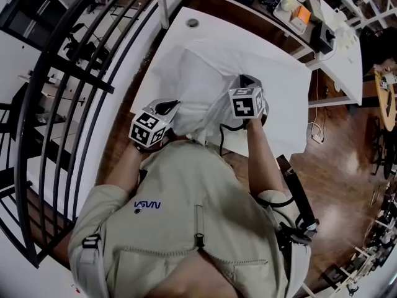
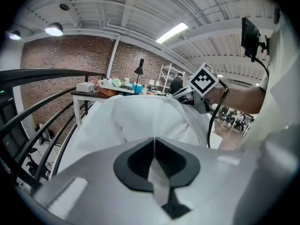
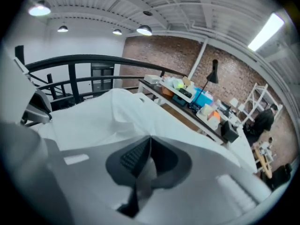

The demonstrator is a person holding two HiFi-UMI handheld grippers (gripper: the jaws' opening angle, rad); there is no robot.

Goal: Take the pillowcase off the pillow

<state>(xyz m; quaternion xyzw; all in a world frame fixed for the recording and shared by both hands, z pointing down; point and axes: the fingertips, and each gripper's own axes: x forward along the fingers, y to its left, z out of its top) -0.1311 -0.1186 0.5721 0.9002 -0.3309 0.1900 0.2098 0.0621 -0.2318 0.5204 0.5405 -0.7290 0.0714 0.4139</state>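
Gripping pillowcase (image 1: 205,73) edge, jaws closed: left claw (image 2: 153,145), right claw (image 3: 149,143); shirt (image 1: 147,206) reads NASA.

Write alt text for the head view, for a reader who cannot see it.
Seen from above, a person in a beige shirt has the left gripper and right gripper clamped on the near end of a filled white pillowcase lying on a white table. A black railing curves along the left.

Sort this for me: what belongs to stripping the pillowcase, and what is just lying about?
In the job: pillowcase; left gripper, shut on it; right gripper, likewise; white table underneath.
Lying about: cluttered bench; desk lamp; black railing; cable on the floor.
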